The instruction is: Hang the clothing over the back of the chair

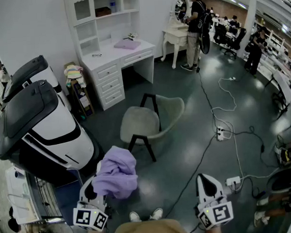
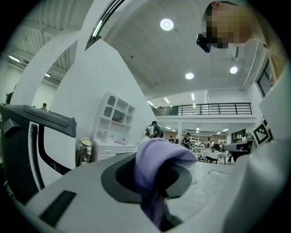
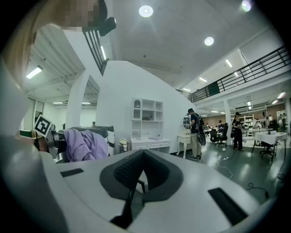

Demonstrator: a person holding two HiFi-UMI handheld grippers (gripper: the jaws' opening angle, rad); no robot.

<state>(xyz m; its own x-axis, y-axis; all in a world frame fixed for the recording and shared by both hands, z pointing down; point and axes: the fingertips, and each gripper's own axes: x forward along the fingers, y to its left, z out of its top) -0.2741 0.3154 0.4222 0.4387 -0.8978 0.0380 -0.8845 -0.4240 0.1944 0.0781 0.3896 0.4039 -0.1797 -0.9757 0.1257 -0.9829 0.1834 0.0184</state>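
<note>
Ahead of you on the floor, in front of the white desk (image 1: pixel 124 53), stands one grey shell chair (image 1: pixel 146 122) with its back bare. You're at the carrying step. Your left tool (image 1: pixel 96 183) pinches the one lilac garment (image 1: pixel 117 172), bunched and held off the floor, short of the chair's near side. Your right tool (image 1: pixel 207 181), the second of two, has its jaws pressed together on nothing. Next, I judge, lift the garment over the backrest and drape it.
</note>
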